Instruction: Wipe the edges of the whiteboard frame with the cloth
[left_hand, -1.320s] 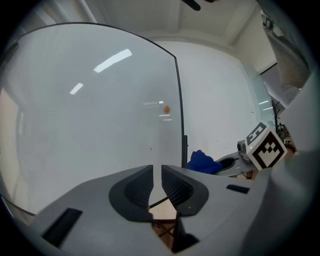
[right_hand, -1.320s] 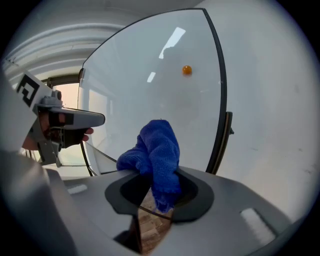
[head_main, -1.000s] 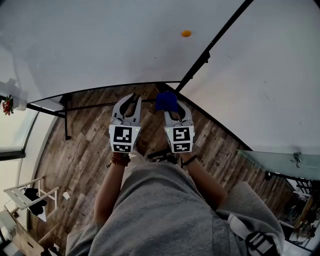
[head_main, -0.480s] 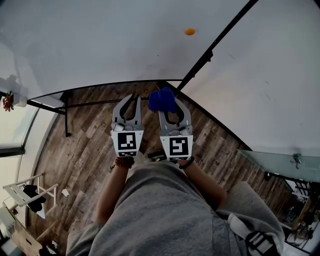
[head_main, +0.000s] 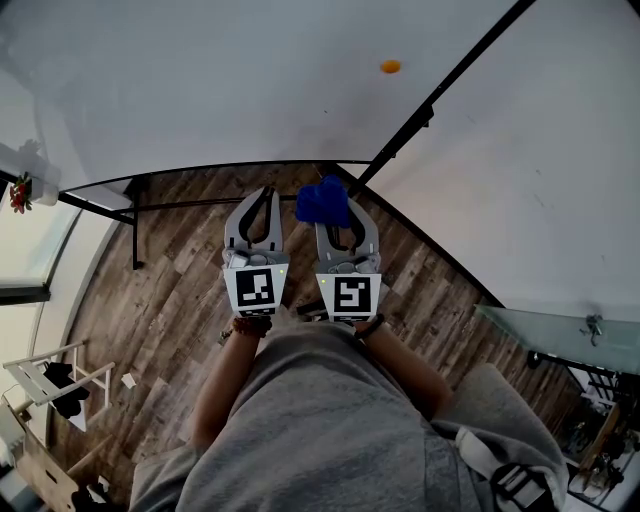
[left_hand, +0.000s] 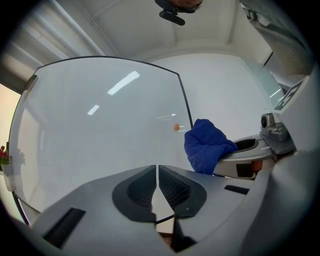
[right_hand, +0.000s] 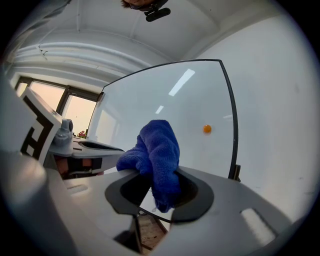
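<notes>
A large whiteboard (head_main: 200, 90) with a thin black frame (head_main: 440, 95) stands in front of me; an orange magnet (head_main: 390, 67) sticks to it. My right gripper (head_main: 335, 205) is shut on a bunched blue cloth (head_main: 322, 201), held just below the board's lower right corner. The cloth (right_hand: 157, 155) hangs between the right jaws, with the frame's right edge (right_hand: 233, 130) behind it. My left gripper (head_main: 260, 205) is beside it, shut and empty; its jaws meet in the left gripper view, where the cloth (left_hand: 206, 146) shows at right.
A white wall (head_main: 540, 170) runs to the right of the board. Wooden floor (head_main: 160, 300) lies below. The board's black stand leg (head_main: 135, 225) is at left, a white rack (head_main: 60, 375) at lower left, and a glass shelf (head_main: 560, 325) at right.
Both grippers have drifted slightly left and closer together; the right one has brought the blue cloth a little left, nearer the board's lower corner.
</notes>
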